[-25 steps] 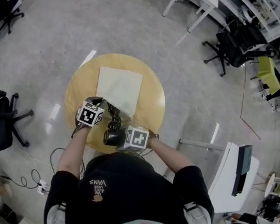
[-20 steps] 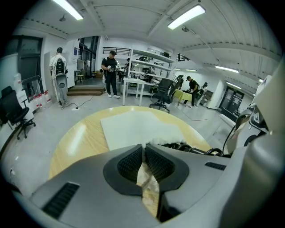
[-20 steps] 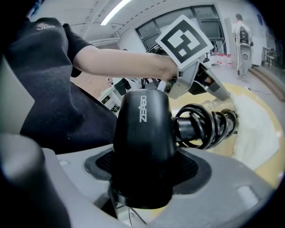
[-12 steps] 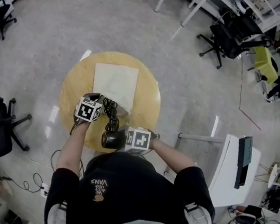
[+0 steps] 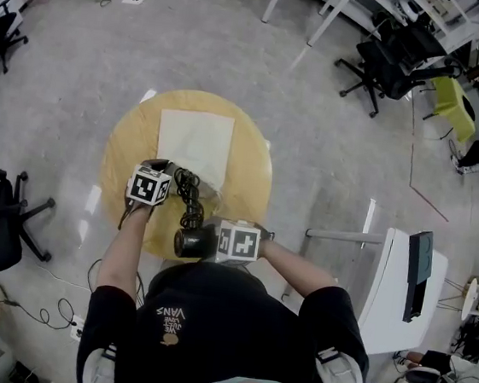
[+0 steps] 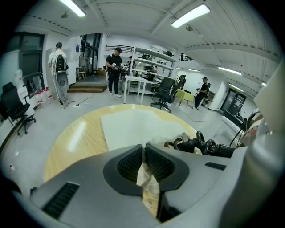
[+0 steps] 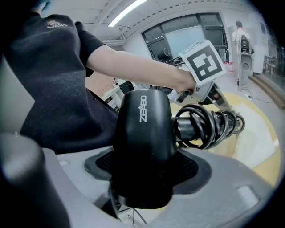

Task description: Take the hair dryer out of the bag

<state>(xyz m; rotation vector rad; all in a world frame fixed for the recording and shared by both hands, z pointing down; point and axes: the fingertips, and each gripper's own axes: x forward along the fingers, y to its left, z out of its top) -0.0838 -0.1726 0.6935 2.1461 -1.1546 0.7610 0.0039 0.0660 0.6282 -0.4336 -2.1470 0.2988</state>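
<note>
Closest to us, by the near rim of the bench [image 5: 250,170], the right hand-held gripper [image 7: 142,176] is clenched on the dryer [image 7: 142,129], with its pads round the smooth black body. That body is glossy and tapers, so we judge a slide through the pads to be the first risk. The dryer is held close to the bench's edge, and a slip there could send it to the floor [image 5: 334,111] rather than onto the wood.

Just beyond, the cord [image 7: 209,122] runs in tight coils from the dryer toward the mouth of the bag [image 5: 196,138]. We cannot tell whether its far end is clear of the bag. If it is not, a further pull could catch a loop on the mouth and drag the bag along, or jerk the dryer in the grip.

Next out, the left hand-held gripper [image 6: 143,164] is pinched tight on a thin fold at the bag's near edge, pinning it. The hold is on very little material. A hard tug from the other side might tear the fold or draw it out of the pads, and then nothing would anchor the bag.

Farther off, the rest of the bag lies flat and pale across the middle of the bench. We take it to be light, so once freed it could skid toward the far rim.
</note>
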